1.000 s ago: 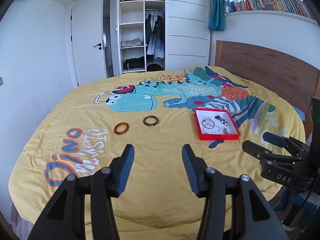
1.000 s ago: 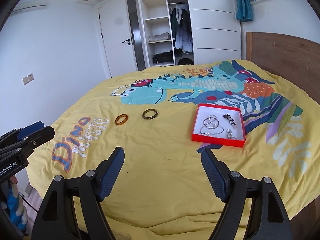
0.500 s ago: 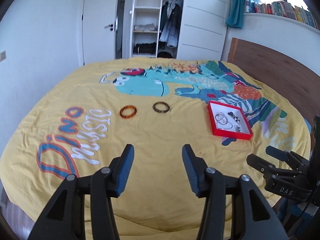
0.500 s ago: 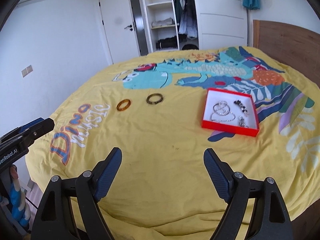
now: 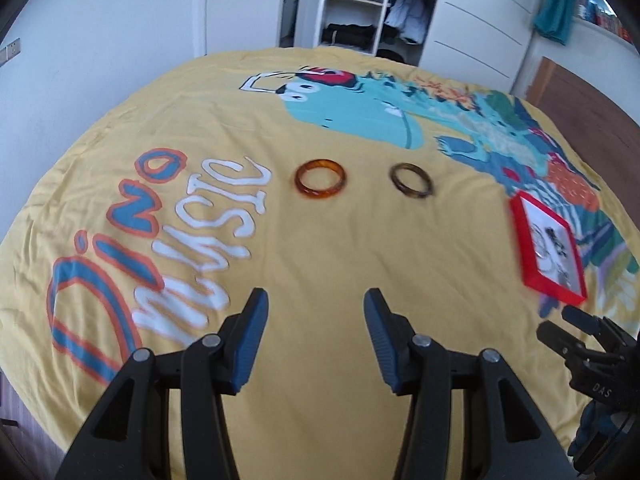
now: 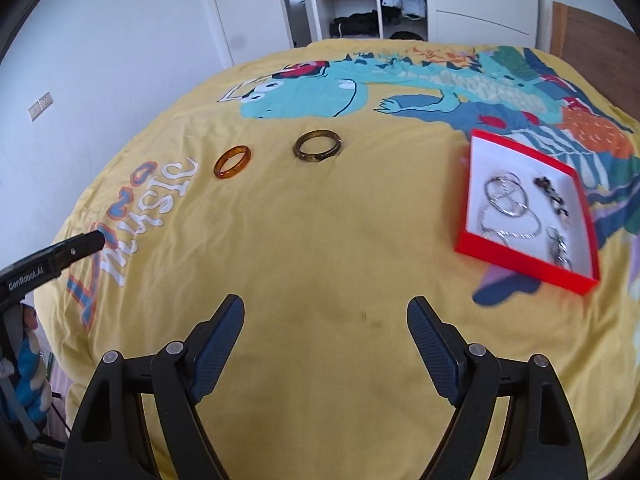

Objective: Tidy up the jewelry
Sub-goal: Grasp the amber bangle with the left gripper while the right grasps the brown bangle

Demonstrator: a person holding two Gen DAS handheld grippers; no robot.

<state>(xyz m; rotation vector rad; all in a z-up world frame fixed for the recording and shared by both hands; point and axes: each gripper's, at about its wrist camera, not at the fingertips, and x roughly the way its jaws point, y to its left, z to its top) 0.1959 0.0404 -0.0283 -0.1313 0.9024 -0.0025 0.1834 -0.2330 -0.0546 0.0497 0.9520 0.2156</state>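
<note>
An orange bangle (image 5: 320,180) and a dark brown bangle (image 5: 412,181) lie side by side on the yellow bedspread (image 5: 320,264). They also show in the right wrist view: the orange bangle (image 6: 233,161) and the brown bangle (image 6: 317,146). A red box (image 6: 524,264) with a white inside holds silver rings, a chain and dark pieces; it shows in the left wrist view (image 5: 554,286) too. My left gripper (image 5: 316,310) is open and empty, short of the bangles. My right gripper (image 6: 325,316) is open and empty, left of the box.
The bed fills both views, with a dinosaur print (image 5: 360,104) beyond the bangles. A wooden headboard (image 6: 596,36) stands at the right. An open wardrobe (image 5: 356,4) and a white door (image 5: 244,4) are behind the bed.
Both grippers have moved forward and tilted down over the bed. The bangles and the box now look nearer. Both stay open.
</note>
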